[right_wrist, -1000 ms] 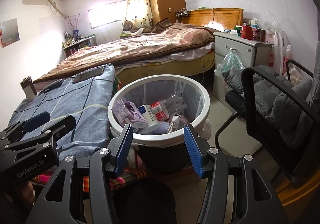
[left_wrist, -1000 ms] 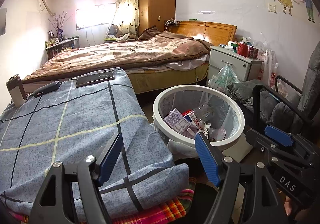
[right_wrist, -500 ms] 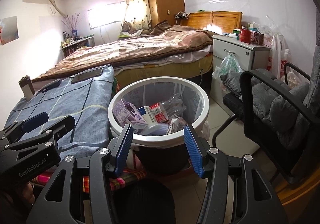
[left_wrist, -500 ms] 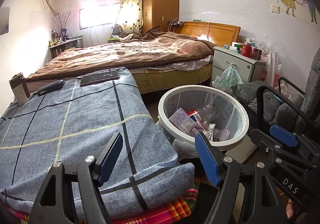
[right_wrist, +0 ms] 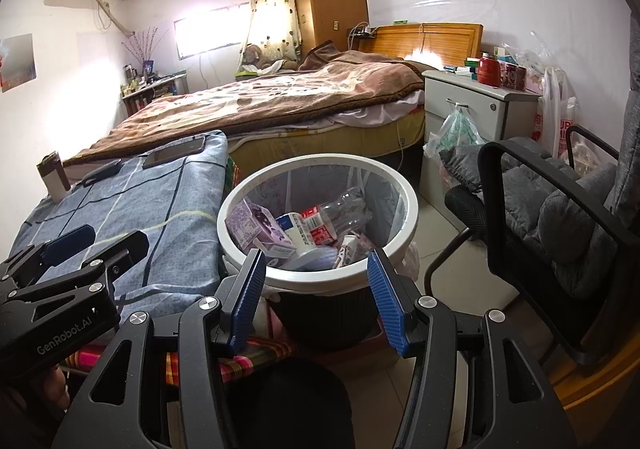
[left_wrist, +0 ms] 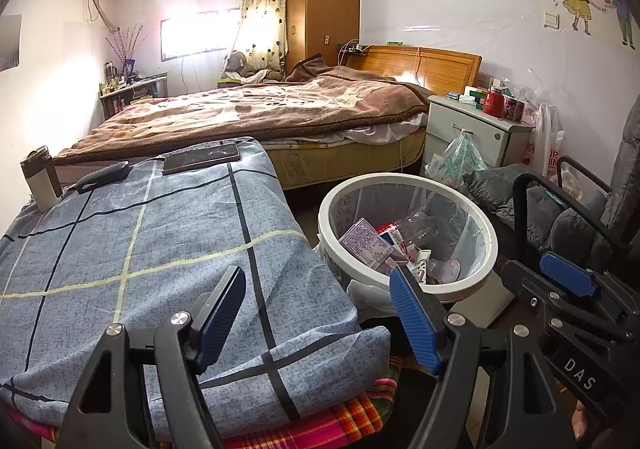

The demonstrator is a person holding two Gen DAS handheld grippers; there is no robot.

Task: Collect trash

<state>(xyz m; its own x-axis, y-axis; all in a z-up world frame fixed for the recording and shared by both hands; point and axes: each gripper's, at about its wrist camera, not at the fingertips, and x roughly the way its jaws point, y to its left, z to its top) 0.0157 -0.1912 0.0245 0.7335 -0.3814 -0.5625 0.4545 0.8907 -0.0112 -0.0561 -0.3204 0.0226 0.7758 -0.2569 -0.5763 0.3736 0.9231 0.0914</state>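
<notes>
A white-rimmed trash bin (right_wrist: 406,185) (left_wrist: 486,227) lined with a clear bag stands on the floor beside a table covered in blue checked cloth (left_wrist: 140,249) (right_wrist: 160,201). Inside the bin lie a purple carton (right_wrist: 250,225) (left_wrist: 366,243), a clear plastic bottle (right_wrist: 344,211) (left_wrist: 416,223) and other wrappers. My left gripper (left_wrist: 318,303) is open and empty over the cloth's near right corner. My right gripper (right_wrist: 316,289) is open and empty just before the bin's near rim. Each gripper shows at the edge of the other's view.
On the cloth's far end lie a phone (left_wrist: 200,159), a dark case (left_wrist: 104,177) and a small box (left_wrist: 40,185). A bed (left_wrist: 260,113) lies behind, a white nightstand (left_wrist: 476,129) with a hanging bag to its right, and a black chair with grey cushions (right_wrist: 560,217) right of the bin.
The left wrist view shifted slightly, so the bin and table sit a little further right in frame than a second ago. Both grippers stay open and empty.
</notes>
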